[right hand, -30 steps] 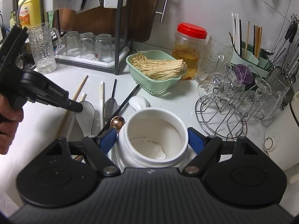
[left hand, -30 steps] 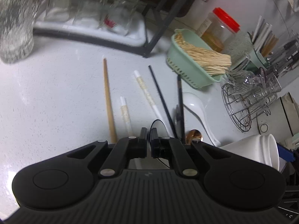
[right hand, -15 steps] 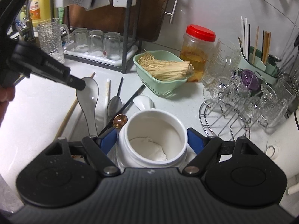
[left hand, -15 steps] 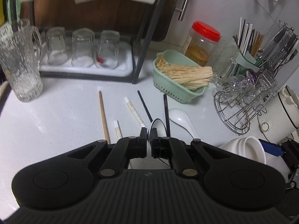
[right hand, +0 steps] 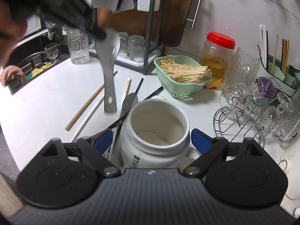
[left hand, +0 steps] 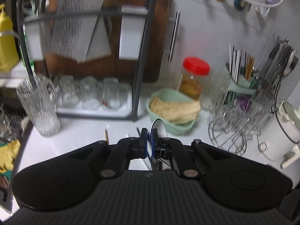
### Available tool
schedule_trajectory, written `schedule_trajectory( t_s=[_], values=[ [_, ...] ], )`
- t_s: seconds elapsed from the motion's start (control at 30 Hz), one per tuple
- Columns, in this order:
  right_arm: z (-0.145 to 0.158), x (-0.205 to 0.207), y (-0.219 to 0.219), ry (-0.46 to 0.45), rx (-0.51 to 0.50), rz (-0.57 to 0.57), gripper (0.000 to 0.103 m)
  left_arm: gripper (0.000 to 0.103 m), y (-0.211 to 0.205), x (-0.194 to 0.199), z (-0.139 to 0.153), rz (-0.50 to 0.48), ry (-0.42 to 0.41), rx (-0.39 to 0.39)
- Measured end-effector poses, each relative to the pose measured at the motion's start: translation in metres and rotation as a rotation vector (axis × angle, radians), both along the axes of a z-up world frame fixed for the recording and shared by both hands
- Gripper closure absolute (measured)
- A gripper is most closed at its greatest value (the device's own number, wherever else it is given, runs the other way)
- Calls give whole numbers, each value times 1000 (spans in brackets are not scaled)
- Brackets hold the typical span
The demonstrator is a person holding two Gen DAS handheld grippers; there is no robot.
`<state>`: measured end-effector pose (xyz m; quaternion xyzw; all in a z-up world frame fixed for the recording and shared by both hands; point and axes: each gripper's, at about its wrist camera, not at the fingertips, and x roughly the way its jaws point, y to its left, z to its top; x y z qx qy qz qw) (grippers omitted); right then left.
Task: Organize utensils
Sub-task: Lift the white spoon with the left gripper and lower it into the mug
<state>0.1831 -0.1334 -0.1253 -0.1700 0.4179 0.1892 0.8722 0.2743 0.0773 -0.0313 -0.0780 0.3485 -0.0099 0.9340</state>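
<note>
My left gripper (left hand: 149, 131) is shut on a white ceramic spoon (left hand: 158, 123), seen edge-on between its pads. In the right wrist view the left gripper (right hand: 99, 33) holds that spoon (right hand: 109, 71) by its bowl high over the counter, with the handle hanging down. My right gripper (right hand: 151, 140) straddles an open white jar (right hand: 155, 116). Its jaws are opening, and the blue pads (right hand: 103, 140) stand just off the jar's sides. A wooden chopstick (right hand: 88, 105), white chopsticks (right hand: 126, 88), black chopsticks (right hand: 152, 93) and a metal spoon (right hand: 129, 101) lie on the counter.
A green utensil holder (right hand: 273, 73) with upright chopsticks stands at the back right, behind a wire rack of glasses (right hand: 258, 108). A green basket of mushrooms (right hand: 180, 80), a red-lidded jar (right hand: 217, 60) and a glass mug (right hand: 77, 46) stand further back. The sink (right hand: 33, 60) lies left.
My left gripper has lifted the white spoon well up off the counter and tilted toward the wall. The right jaws have spread slightly away from the jar.
</note>
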Motion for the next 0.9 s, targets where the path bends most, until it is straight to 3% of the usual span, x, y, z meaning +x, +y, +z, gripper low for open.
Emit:
schedule_trajectory(
  t_s=[0.2,0.37,0.63,0.9],
  values=[
    [0,3,-3,-1,15,7,18,99,-19,-6,37,-25,-59,26],
    [0,1,-4,-5,33,-8,18,99,-44,-5,46,-82,-69,53],
    [1,1,-17,-15,114,-14,19,99,-90,3,23,-184,-26,125],
    [5,-2,-23,-20,131,6,21,99,-118,5,1,-270,26,184]
  ],
)
